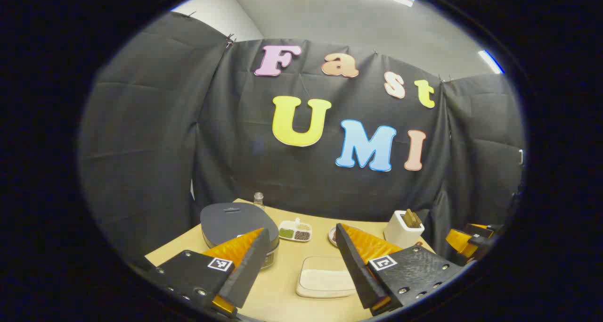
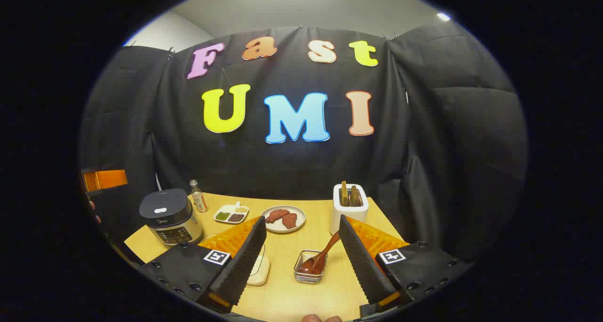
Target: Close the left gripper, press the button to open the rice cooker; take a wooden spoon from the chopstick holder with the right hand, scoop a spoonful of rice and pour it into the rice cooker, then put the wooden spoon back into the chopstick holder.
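Pale, matt wood-grain surface [image 2: 325, 209]; rice cooker [image 2: 170, 216] with a matt dark lid and glossy metallic body; glossy brown wooden spoon [image 2: 321, 257] in a shiny wire-mesh metal basket [image 2: 308, 273]; smooth white chopstick holder [image 2: 349, 209]

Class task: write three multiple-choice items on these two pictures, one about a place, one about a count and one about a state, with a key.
1. Where does the brown wooden spoon rest?
A in the small square metal basket
B on the floor
C in a drawer

2. How many compartments has the white divided dish?
A two
B three
C five

3. The lid of the round grey-topped rice cooker is
A shut
B raised
C removed

Key: 1 A, the spoon's bowl sits inside the basket; 2 B, three separate fillings show; 3 A, the lid lies flat on the body.
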### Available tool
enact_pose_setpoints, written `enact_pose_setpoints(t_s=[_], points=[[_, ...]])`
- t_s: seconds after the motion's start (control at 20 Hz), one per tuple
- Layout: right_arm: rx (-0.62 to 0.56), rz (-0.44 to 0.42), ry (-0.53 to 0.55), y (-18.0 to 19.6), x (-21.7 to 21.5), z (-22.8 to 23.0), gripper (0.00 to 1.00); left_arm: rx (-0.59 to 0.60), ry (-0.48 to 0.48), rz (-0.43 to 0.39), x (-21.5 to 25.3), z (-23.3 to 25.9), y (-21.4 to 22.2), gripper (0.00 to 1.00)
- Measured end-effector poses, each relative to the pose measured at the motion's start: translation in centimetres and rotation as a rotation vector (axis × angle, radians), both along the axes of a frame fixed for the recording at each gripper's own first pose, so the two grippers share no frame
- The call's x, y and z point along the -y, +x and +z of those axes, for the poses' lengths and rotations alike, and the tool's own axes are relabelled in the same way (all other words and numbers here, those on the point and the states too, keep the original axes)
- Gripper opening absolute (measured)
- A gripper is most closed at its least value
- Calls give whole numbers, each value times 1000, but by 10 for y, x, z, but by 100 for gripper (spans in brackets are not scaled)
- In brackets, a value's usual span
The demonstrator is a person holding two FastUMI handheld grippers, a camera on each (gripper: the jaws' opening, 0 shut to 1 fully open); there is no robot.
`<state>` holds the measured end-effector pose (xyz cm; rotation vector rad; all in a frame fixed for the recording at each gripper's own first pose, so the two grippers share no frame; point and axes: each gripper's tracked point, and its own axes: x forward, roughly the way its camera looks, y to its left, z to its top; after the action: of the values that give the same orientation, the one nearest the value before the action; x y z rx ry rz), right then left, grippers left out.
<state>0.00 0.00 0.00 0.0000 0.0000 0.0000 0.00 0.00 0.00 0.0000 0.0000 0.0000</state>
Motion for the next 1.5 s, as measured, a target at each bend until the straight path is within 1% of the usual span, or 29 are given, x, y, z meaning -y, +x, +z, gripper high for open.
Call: enact_pose_setpoints(t_s=[0.1, 0.3, 0.35, 0.5, 0.65, 0.7, 0.75, 0.9, 0.95, 1.05, 1.15, 1.2, 1.25, 1.35, 1.45, 1.5], points=[[1, 26, 0, 9, 9, 1, 98, -4, 44, 23, 11, -2, 0, 90], [2, 85, -10, 22, 18, 9, 98, -24, 116, 25, 33, -9, -2, 89], [4, 101, -17, 22, 20, 13, 98, -32, 125, 12, 42, -11, -2, 89], [20, 118, -16, 23, 24, 25, 98, -43, 105, -30, 62, -15, -1, 89], [23, 78, -5, 24, 24, 27, 98, -11, 128, -19, 57, -5, 6, 89], [26, 57, 4, 23, 24, 25, 93, -6, 136, -17, 53, -5, 9, 89], [26, 34, 15, 22, 24, 25, 98, -2, 140, -20, 48, -3, 12, 89], [21, -47, 39, 19, 23, 23, 98, 4, 127, -41, 33, 6, 21, 90], [19, -72, 47, 18, 22, 23, 98, 7, 120, -46, 25, 9, 23, 89], [17, -114, 63, 18, 16, 24, 98, 6, 101, -51, 6, 12, 27, 89], [9, -139, 82, 18, 5, 25, 98, -10, 78, -58, -16, 12, 33, 89], [10, -147, 89, 17, 0, 26, 93, -18, 69, -65, -27, 11, 36, 89], [18, -154, 90, 16, -7, 31, 98, -26, 64, -72, -39, 12, 40, 89], [40, -182, 73, 11, -16, 39, 98, -36, 54, -83, -61, 13, 47, 89], [38, -210, 51, 5, -26, 39, 98, -35, 55, -113, -79, 17, 52, 89], [37, -223, 46, 1, -30, 37, 98, -29, 66, -104, -91, 19, 54, 87]])
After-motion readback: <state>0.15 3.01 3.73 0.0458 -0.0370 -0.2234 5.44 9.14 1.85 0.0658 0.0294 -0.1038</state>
